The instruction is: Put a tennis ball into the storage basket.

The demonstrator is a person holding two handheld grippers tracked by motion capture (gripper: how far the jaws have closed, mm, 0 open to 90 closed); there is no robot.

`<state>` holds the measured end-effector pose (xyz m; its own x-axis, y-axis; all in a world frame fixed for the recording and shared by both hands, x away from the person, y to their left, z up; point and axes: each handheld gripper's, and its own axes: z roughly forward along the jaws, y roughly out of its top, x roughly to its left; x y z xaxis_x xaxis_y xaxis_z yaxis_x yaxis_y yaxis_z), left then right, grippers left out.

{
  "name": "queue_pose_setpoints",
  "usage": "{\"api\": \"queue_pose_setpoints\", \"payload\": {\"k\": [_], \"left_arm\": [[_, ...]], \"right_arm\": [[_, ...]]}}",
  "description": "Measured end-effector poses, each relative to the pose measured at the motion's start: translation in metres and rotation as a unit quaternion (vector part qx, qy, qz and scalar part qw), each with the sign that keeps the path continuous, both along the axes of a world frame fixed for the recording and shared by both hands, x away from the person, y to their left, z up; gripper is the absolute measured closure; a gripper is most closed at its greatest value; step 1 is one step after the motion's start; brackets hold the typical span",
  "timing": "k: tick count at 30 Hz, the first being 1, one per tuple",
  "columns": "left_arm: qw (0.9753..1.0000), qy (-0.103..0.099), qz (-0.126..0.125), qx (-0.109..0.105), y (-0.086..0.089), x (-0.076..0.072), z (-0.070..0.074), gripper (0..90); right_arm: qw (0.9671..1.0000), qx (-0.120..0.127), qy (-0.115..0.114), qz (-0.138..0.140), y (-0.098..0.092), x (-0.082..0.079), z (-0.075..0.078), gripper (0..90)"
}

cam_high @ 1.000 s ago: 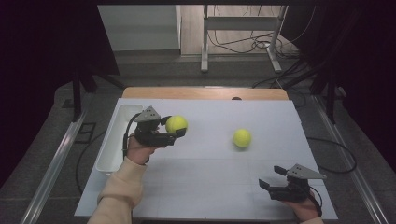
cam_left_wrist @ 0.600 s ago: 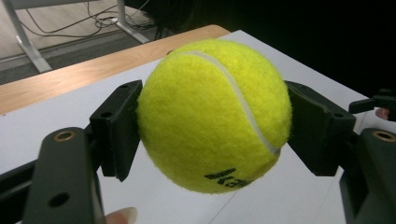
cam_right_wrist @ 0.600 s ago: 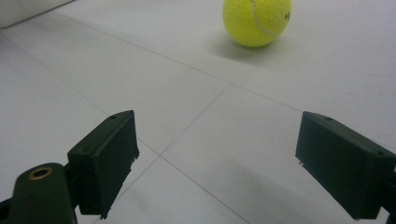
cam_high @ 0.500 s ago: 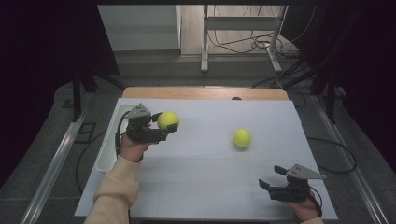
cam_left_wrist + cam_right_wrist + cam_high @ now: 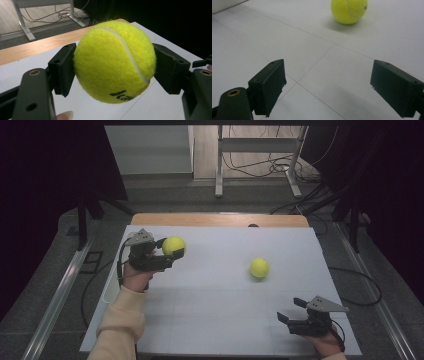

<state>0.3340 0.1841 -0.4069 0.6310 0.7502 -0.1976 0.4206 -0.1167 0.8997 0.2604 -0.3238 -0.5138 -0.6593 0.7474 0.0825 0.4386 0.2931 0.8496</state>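
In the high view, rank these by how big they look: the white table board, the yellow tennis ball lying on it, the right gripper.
1. White table board, by far.
2. Right gripper.
3. Yellow tennis ball; the right gripper sits nearer the camera, which flatters it.

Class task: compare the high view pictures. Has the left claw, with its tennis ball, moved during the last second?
Yes. The left claw, shut on the tennis ball, has shifted left, toward the table's left edge and farther from the other ball.
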Motion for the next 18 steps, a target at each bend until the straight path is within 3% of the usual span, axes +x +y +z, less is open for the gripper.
{"api": "queue_pose_setpoints", "payload": {"k": [18], "left_arm": [[0.9997, -0.008, 0.023, -0.009, 0.020, -0.002, 0.005, 26.5]], "right_arm": [[1.0000, -0.001, 0.001, -0.001, 0.000, 0.000, 0.000, 13.2]]}}
